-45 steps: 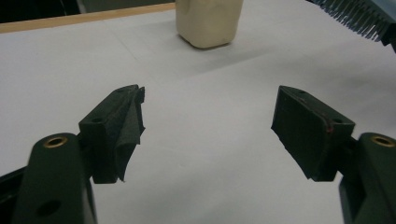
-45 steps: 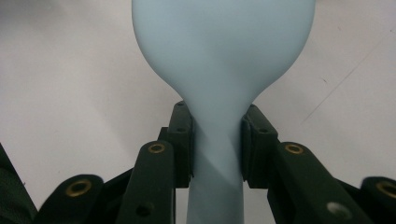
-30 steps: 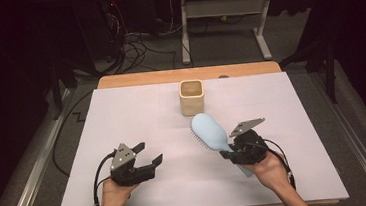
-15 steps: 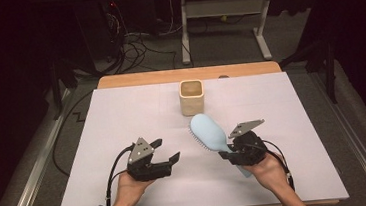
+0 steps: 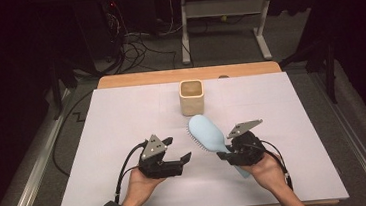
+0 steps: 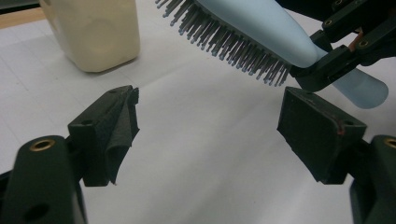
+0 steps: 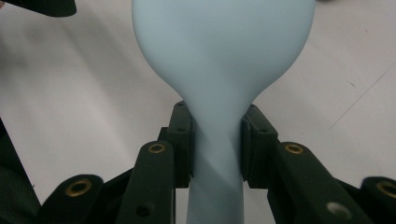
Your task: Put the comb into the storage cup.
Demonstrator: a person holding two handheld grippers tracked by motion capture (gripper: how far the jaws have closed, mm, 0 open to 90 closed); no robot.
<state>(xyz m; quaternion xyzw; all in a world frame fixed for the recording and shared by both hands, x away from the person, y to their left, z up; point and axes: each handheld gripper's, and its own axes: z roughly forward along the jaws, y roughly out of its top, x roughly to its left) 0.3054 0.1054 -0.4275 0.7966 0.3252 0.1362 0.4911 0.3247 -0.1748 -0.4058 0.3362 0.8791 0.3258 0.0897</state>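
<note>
The right gripper (image 5: 224,154) is clamping the brush (image 5: 207,133) by its neck, just short of the cup (image 5: 191,96). The left gripper (image 5: 188,157), jaws just widening and empty, is nearing the brush; insertion is pending.

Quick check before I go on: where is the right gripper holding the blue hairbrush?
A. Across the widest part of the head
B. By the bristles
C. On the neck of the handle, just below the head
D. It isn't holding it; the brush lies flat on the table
C: in the right gripper view the right gripper has a pad pressed on each side of the narrow neck of the hairbrush, just below the oval head.
</note>
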